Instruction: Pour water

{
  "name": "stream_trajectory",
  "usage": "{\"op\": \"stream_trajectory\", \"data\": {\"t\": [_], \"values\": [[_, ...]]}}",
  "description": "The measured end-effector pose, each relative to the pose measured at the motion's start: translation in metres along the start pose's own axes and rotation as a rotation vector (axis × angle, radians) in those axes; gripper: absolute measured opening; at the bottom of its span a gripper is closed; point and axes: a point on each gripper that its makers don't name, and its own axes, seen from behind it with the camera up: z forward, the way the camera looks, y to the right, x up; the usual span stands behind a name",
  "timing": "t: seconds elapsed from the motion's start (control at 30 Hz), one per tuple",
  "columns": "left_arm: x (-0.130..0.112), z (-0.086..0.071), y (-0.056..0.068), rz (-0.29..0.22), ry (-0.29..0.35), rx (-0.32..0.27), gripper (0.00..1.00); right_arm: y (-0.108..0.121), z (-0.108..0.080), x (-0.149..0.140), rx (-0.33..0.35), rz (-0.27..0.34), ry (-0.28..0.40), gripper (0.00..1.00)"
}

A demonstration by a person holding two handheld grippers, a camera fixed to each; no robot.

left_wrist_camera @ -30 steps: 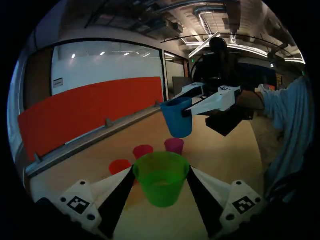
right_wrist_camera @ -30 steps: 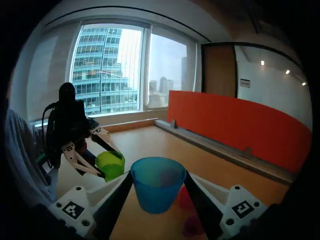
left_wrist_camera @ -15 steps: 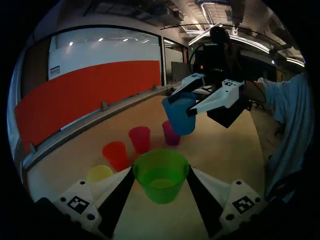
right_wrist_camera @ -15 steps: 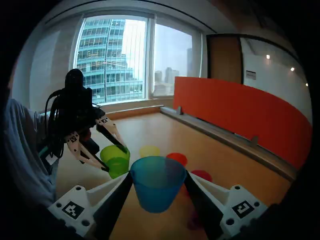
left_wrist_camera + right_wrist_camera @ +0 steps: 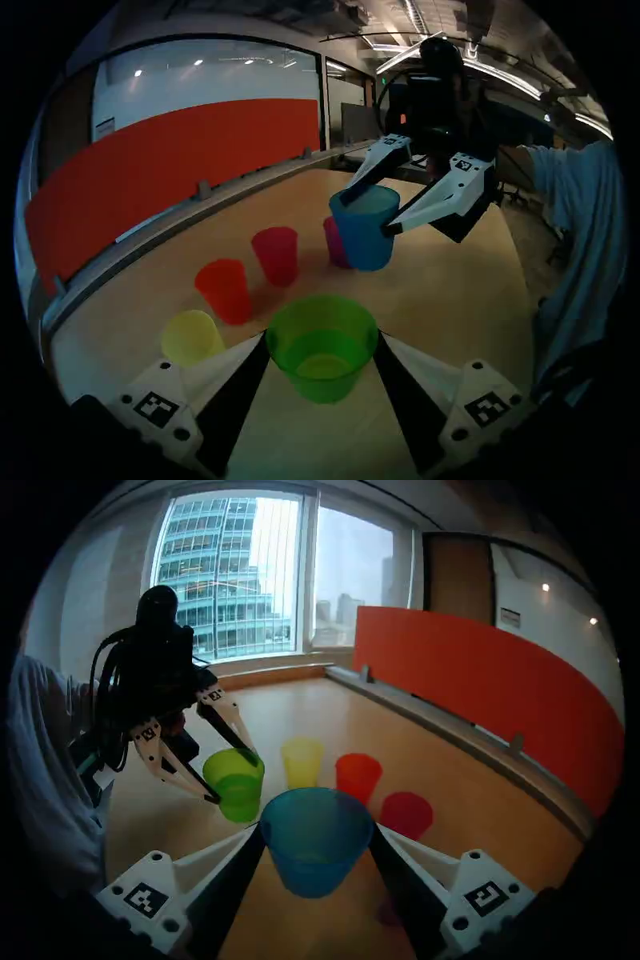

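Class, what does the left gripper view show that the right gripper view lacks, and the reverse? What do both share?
Left gripper view: ceiling light strips overhead. Right gripper view: a big window with tall buildings outside. Shared: the green cup in the left gripper, the blue cup in the right gripper, the yellow cup, the red cup, the orange panel and the wooden table.

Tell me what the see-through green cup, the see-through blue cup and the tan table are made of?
The see-through green cup looks like plastic: light glows through its wall. The see-through blue cup looks the same, slightly shiny. The tan table looks like smooth wood or wood-look laminate; the sheen leaves that open.
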Motion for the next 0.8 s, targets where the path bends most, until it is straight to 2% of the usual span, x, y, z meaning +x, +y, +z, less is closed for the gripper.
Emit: {"op": "stream_trajectory", "data": {"t": [0.37,0.8], "values": [[-0.020,0.011,-0.007,0.021,-0.062,0.003,0.88,-0.005,0.011,-0.022,0.010,-0.027,-0.057,0.94],[-0.037,0.021,-0.009,0.019,-0.090,-0.001,0.88,-0.010,0.019,-0.040,0.018,-0.026,-0.091,0.94]]}}
